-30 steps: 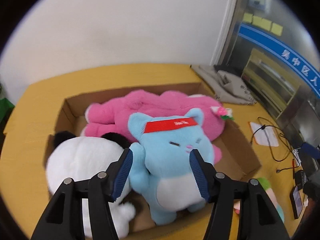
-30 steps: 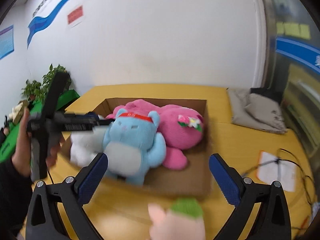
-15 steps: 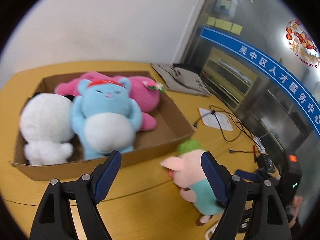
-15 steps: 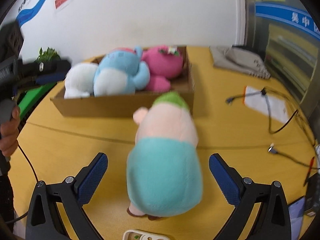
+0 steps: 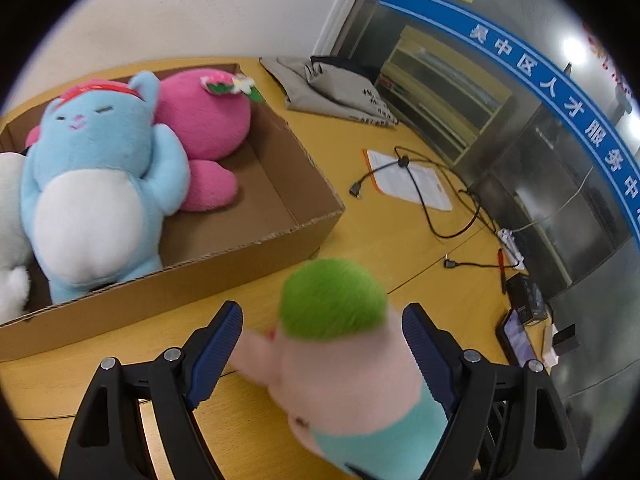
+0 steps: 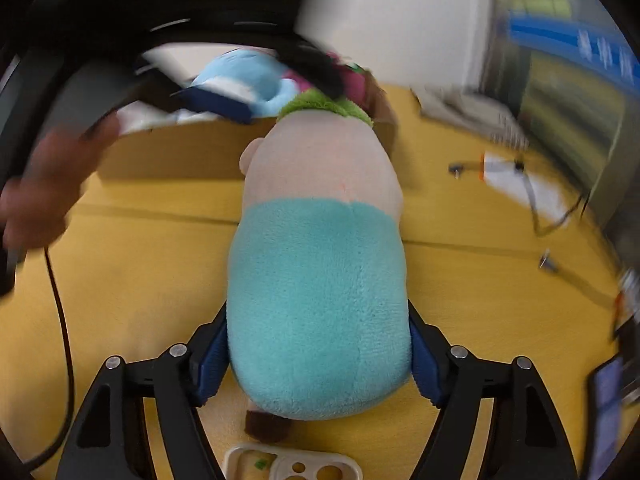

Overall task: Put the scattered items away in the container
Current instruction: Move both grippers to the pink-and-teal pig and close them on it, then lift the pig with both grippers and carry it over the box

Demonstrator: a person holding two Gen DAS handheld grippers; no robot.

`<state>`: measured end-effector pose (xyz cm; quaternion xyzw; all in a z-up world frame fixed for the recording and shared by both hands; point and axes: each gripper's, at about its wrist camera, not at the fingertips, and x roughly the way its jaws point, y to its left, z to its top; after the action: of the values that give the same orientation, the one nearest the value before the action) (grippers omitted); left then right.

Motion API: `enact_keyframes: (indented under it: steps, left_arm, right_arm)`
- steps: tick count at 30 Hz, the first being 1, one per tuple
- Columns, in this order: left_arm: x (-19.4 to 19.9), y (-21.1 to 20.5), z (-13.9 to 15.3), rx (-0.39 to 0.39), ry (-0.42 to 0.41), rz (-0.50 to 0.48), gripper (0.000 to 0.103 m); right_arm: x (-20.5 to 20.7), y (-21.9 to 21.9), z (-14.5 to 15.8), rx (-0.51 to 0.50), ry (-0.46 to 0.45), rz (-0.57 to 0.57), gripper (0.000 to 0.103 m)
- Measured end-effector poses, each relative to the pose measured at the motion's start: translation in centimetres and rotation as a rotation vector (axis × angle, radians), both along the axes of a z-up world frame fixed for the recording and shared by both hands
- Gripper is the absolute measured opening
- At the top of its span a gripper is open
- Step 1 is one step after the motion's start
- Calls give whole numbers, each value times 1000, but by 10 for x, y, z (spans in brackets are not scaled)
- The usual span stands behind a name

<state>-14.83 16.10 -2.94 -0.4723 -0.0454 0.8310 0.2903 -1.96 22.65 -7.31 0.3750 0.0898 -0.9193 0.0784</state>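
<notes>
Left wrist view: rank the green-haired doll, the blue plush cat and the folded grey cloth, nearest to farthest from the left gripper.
1. green-haired doll, between the left gripper's fingers.
2. blue plush cat, in the cardboard box, upper left.
3. folded grey cloth, far table edge.

Both wrist views angled down, close, sharing the plush doll (image 5: pixel 340 344), box (image 5: pixel 256 256)

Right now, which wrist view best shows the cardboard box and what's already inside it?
The left wrist view: the cardboard box shows its open interior with the blue plush and pink plush lying inside. In the right wrist view it is blurred, mostly hidden behind the green-haired plush.
</notes>
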Motion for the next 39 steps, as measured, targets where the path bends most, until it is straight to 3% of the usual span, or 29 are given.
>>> enact_keyframes:
  steps: [5,7,11,17,23,28,32,36,39]
  left_arm:
    - [-1,13,-18,-33,-36,-36,75]
    - [-3,12,-19,-22,-51,-41,66]
    - [-2,16,-14,-35,-45,-56,61]
    - [2,10,27,-21,40,-60,59]
    - [-1,5,100,-8,233,-67,58]
    - [-41,-6,142,-29,357,-54,58]
    - [-88,-18,158,-38,437,10,58]
    - [-132,-14,144,-56,409,19,57]
    - [-163,0,106,-85,344,-3,57]
  right_arm:
    - [13,-23,-8,119,69,8,79]
    - [14,-21,-8,109,73,12,79]
    - [13,-14,-2,77,60,15,75]
    - [6,-12,26,1,98,26,72]
    - [-5,-12,83,-58,214,52,72]
    - [-44,-5,130,-104,286,106,72]
    - [-99,-8,147,-106,368,132,72]
    - [-157,-20,131,-105,407,119,73]
    - [-193,-17,101,-107,377,91,73]
